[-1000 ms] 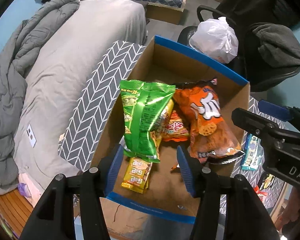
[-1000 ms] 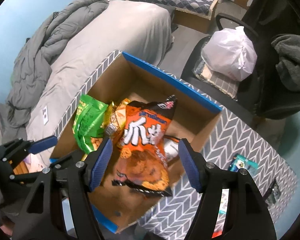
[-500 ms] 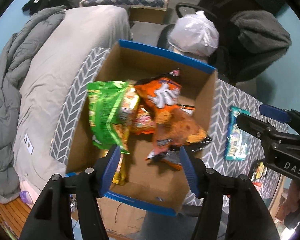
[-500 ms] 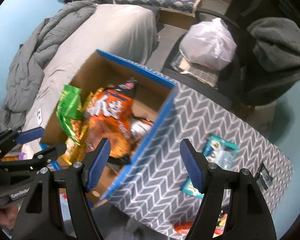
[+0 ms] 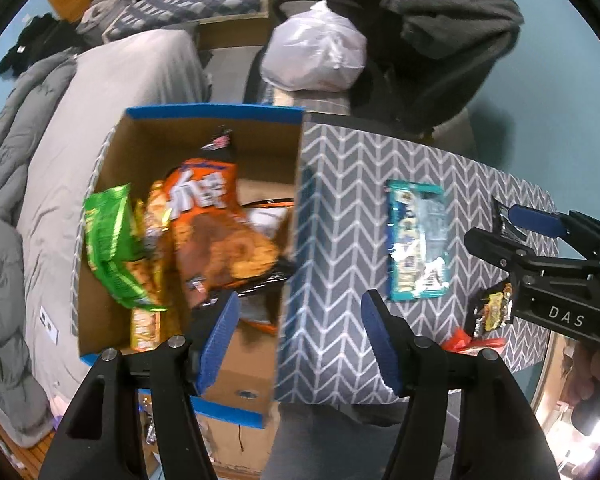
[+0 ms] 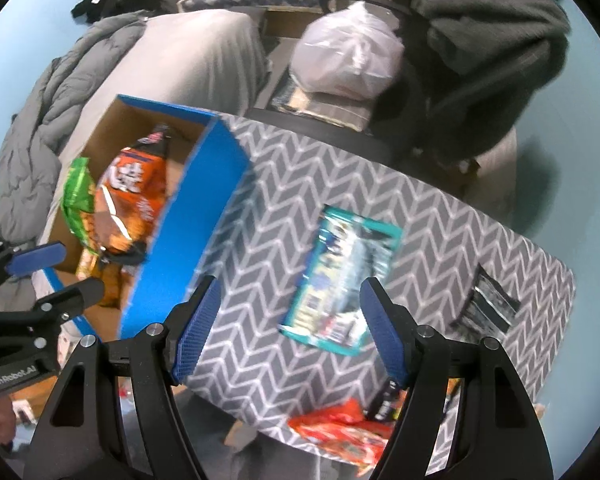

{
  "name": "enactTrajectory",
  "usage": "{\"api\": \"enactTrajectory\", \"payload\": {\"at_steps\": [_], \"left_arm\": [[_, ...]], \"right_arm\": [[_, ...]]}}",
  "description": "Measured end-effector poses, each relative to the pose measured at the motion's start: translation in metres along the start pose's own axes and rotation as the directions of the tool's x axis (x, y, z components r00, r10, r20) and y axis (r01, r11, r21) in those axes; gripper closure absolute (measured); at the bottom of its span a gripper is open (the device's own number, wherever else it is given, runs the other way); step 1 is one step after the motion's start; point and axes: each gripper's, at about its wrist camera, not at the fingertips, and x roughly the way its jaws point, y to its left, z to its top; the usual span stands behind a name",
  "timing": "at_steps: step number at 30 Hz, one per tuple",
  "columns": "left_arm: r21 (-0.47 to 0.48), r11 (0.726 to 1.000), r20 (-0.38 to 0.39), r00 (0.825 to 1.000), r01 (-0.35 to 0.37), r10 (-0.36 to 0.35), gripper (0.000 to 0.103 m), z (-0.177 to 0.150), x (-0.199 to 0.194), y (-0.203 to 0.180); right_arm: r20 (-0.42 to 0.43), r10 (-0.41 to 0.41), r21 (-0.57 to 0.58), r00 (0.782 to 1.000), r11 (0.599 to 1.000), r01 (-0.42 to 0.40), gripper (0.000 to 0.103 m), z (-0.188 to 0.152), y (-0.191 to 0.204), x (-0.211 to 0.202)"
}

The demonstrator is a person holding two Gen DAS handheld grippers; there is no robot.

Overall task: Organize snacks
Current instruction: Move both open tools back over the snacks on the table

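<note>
one box (image 5: 204, 128), two grippers (image 5: 300, 340), one teal packet (image 5: 416, 240)

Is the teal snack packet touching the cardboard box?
Apart. The left wrist view shows bare chevron cloth between the teal snack packet and the cardboard box.

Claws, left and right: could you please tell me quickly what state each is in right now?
Left claw: open, holding nothing, jaws have just been opening.
Right claw: open, holding nothing.
</note>
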Motion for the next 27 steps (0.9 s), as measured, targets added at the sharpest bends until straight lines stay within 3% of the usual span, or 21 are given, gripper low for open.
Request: {"api": "enactTrajectory", "payload": {"at_steps": [10, 16, 22, 27], "left_arm": [[0.117, 0.993, -0.030, 0.999, -0.008, 0.012, 0.035, 0.012, 0.019, -0.063], [0.152, 0.988, -0.048, 0.999, -0.002, 0.010, 0.028, 0.019, 0.032, -0.091], [0.180, 0.984, -0.082, 0.996, -0.013, 0.029, 0.027, 0.021, 0.054, -0.113], [0.159, 0.987, -0.113, 0.993, -0.008, 0.027, 0.026, 0.024, 0.073, -0.123]], "right_arm": [[-0.001, -0.009, 0.064, 1.000, 0.998, 0.009, 0.027, -0.031, -0.072, -0.005], [-0.003, -0.008, 0.075, 1.000, 0.997, 0.008, 0.027, -0.045, -0.116, -0.005], [-0.015, -0.046, -0.020, 0.999, 0.999, 0.046, 0.026, -0.048, -0.163, -0.001], [-0.078, -0.069, -0.111, 0.995, 0.992, 0.060, 0.026, -0.046, -0.197, 0.021]]}}
